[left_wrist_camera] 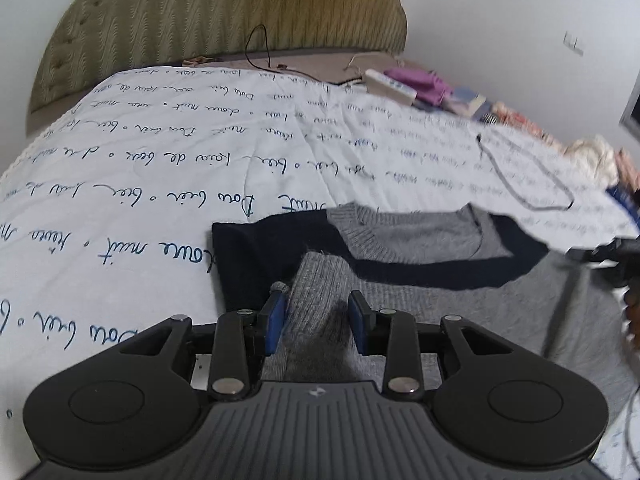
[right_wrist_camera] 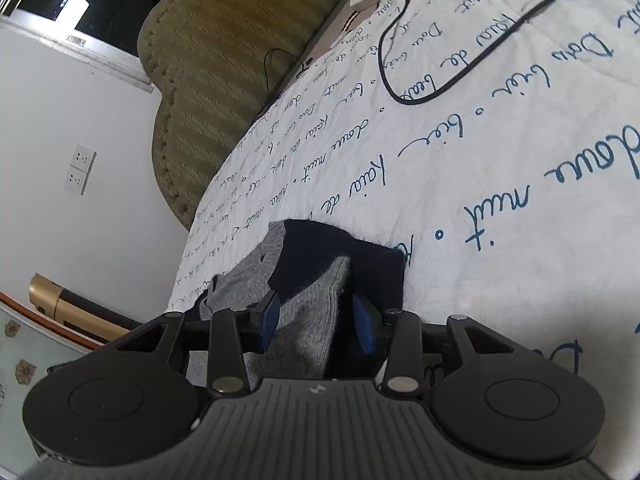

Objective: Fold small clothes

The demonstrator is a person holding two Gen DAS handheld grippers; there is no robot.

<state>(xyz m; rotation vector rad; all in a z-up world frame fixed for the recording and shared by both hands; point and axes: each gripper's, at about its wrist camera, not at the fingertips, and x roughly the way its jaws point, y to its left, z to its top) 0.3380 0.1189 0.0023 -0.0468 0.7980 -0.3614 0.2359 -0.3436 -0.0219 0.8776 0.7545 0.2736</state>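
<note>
Nearest to me, the left tongs (left_wrist_camera: 316, 320) stand apart, with a grey fold of the sweater (left_wrist_camera: 420, 248) lying between the blue pads (left_wrist_camera: 275, 322) but not squeezed, as far as I can see. The right tongs (right_wrist_camera: 316, 320) are apart too, over the other folded end (right_wrist_camera: 312, 300); I judge both are let go so the cloth can settle flat. The sweater lies on the bed (left_wrist_camera: 120, 200), its dark band and collar up, near the edge closest to me. Beyond it a cable (right_wrist_camera: 440, 60) loops on the printed cover, then a remote (left_wrist_camera: 390, 86), and the headboard (left_wrist_camera: 200, 12) at the far end.
</note>
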